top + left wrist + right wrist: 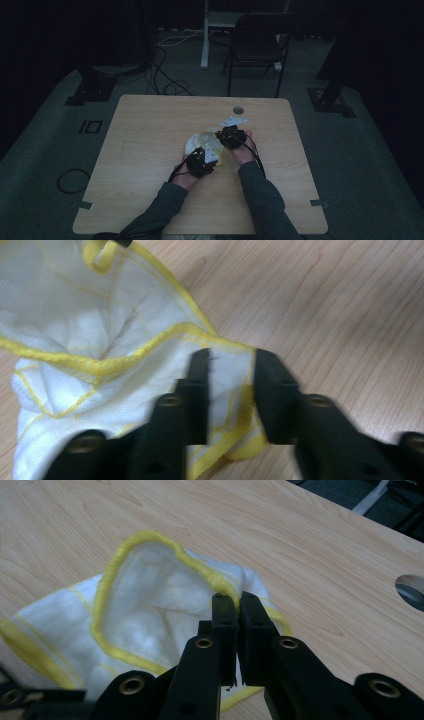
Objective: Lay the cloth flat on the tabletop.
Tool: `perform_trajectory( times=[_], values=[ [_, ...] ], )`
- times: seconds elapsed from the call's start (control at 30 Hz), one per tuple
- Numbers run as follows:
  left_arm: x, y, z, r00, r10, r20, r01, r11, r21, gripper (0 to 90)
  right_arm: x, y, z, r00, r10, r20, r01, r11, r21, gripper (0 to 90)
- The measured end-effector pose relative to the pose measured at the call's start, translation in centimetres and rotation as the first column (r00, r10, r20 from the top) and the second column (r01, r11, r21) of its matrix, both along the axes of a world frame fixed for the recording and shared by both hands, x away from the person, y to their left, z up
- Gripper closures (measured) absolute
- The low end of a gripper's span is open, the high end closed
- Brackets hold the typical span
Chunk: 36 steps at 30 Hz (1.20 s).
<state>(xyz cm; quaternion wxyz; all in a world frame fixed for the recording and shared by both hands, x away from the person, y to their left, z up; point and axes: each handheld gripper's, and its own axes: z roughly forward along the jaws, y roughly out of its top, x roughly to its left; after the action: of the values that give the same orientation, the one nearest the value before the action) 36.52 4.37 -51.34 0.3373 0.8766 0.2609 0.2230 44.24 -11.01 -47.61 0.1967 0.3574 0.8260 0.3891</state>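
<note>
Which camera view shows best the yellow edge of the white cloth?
The right gripper view: the cloth's yellow edge curves sharp and close there. The left gripper view shows it too, slightly blurred. In the high view the cloth is dim and small.

cloth (100,340): white, yellow hem and stripes | table (150,125): light wood grain | hand-held gripper jaws: black

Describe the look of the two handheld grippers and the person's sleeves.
Both the left gripper and the right gripper are black, each with two flat, blocky black jaws on arms with brass-coloured rivets. Black cables trail back from them, and a grey three-cornered plate sits on each. The sleeves are dark grey-green.
</note>
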Motion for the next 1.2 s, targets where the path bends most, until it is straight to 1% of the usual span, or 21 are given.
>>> perform_trajectory(
  times=[0.03, 0.1, 0.13, 0.23, 0.3, 0.33, 0.4, 0.47, 0.53, 0.63, 0.7, 0.77, 0.83, 0.9, 0.93, 0.97, 1.07, 1.1, 1.13, 1.17, 1.2],
  values=[
    [0.0, 0.0, 0.0, 1.0000, 0.000, 0.000, 0.000, 1.0000, 0.000, 81.5, 0.1, -0.1, 0.0, 1.0000, -0.003, 0.000, 0.003, 1.0000, 0.000, 87.8],
    [0.0, 0.2, 0.3, 1.0000, -0.005, -0.002, 0.005, 0.9999, -0.012, 88.3, 0.1, -0.3, -0.1, 1.0000, -0.008, -0.003, 0.008, 1.0000, -0.005, 87.7],
    [0.1, 0.4, 0.6, 1.0000, -0.008, 0.001, 0.008, 0.9999, -0.014, 88.3, 0.1, -0.3, -0.1, 1.0000, -0.008, -0.003, 0.008, 1.0000, -0.005, 87.7],
    [0.3, 1.0, 1.4, 1.0000, 0.002, 0.006, -0.001, 0.9991, -0.042, 89.5, 0.3, -0.7, -0.2, 0.9998, -0.018, -0.008, 0.018, 0.9998, -0.012, 87.7],
    [0.5, 1.5, 1.9, 0.9998, 0.018, 0.009, -0.017, 0.9970, -0.076, 89.5, 0.4, -0.9, -0.3, 0.9996, -0.025, -0.011, 0.025, 0.9996, -0.013, 87.8],
    [0.7, 1.9, 2.1, 0.9997, 0.024, 0.010, -0.023, 0.9962, -0.084, 89.5, 0.4, -1.0, -0.3, 0.9994, -0.031, -0.014, 0.030, 0.9994, -0.015, 87.8],
    [1.0, 2.6, 2.5, 0.9989, 0.046, 0.011, -0.044, 0.9925, -0.114, 89.6, 0.5, -1.2, -0.4, 0.9992, -0.037, -0.017, 0.036, 0.9992, -0.019, 87.7],
    [1.3, 3.3, 2.9, 0.9977, 0.067, 0.009, -0.065, 0.9878, -0.142, 89.9, 0.5, -1.4, -0.4, 0.9990, -0.041, -0.018, 0.041, 0.9989, -0.022, 87.8],
    [1.6, 4.0, 3.2, 0.9964, 0.085, -0.003, -0.084, 0.9815, -0.172, 89.9, 0.5, -1.6, -0.5, 0.9988, -0.045, -0.018, 0.044, 0.9987, -0.025, 87.7],
    [2.0, 4.9, 3.7, 0.9930, 0.118, -0.003, -0.116, 0.9732, -0.198, 90.0, 0.7, -2.0, -0.5, 0.9984, -0.052, -0.023, 0.052, 0.9983, -0.025, 87.8],
    [2.3, 5.6, 4.0, 0.9913, 0.132, -0.004, -0.129, 0.9696, -0.208, 90.0, 0.8, -2.1, -0.6, 0.9982, -0.056, -0.024, 0.055, 0.9981, -0.028, 87.8],
    [2.5, 6.2, 4.2, 0.9885, 0.151, -0.007, -0.149, 0.9639, -0.221, 90.0, 0.8, -2.1, -0.6, 0.9981, -0.057, -0.024, 0.056, 0.9980, -0.028, 87.7],
    [2.7, 6.6, 4.2, 0.9871, 0.160, -0.008, -0.158, 0.9622, -0.222, 90.0, 0.8, -2.2, -0.6, 0.9981, -0.058, -0.024, 0.057, 0.9980, -0.027, 87.8],
    [3.0, 7.6, 4.4, 0.9824, 0.186, -0.013, -0.184, 0.9540, -0.237, 90.0, 1.0, -2.4, -0.6, 0.9978, -0.062, -0.022, 0.062, 0.9976, -0.033, 87.7],
    [3.1, 7.8, 4.4, 0.9809, 0.194, -0.014, -0.192, 0.9513, -0.242, 90.0, 1.0, -2.5, -0.6, 0.9977, -0.064, -0.023, 0.064, 0.9974, -0.033, 87.7],
    [3.1, 7.8, 4.4, 0.9809, 0.194, -0.014, -0.192, 0.9513, -0.242, 90.0, 1.0, -2.5, -0.6, 0.9977, -0.064, -0.023, 0.064, 0.9974, -0.033, 87.7],
    [3.5, 8.7, 4.4, 0.9755, 0.219, -0.024, -0.217, 0.9416, -0.257, 90.0, 1.2, -2.7, -0.7, 0.9969, -0.072, -0.031, 0.071, 0.9970, -0.030, 87.7],
    [3.6, 9.0, 4.4, 0.9741, 0.224, -0.025, -0.223, 0.9403, -0.257, 90.0, 1.3, -2.8, -0.8, 0.9968, -0.073, -0.032, 0.072, 0.9969, -0.032, 87.7],
    [3.9, 9.5, 4.3, 0.9699, 0.241, -0.033, -0.241, 0.9342, -0.263, 90.0, 1.4, -2.8, -0.8, 0.9967, -0.073, -0.036, 0.072, 0.9970, -0.028, 87.7],
    [3.9, 9.5, 4.3, 0.9699, 0.241, -0.033, -0.241, 0.9342, -0.263, 90.0, 1.4, -2.8, -0.8, 0.9967, -0.073, -0.036, 0.072, 0.9970, -0.028, 87.7],
    [4.1, 9.8, 4.3, 0.9675, 0.250, -0.036, -0.251, 0.9307, -0.266, 90.0, 1.4, -2.7, -0.9, 0.9967, -0.070, -0.040, 0.069, 0.9972, -0.029, 87.7]
  ],
)
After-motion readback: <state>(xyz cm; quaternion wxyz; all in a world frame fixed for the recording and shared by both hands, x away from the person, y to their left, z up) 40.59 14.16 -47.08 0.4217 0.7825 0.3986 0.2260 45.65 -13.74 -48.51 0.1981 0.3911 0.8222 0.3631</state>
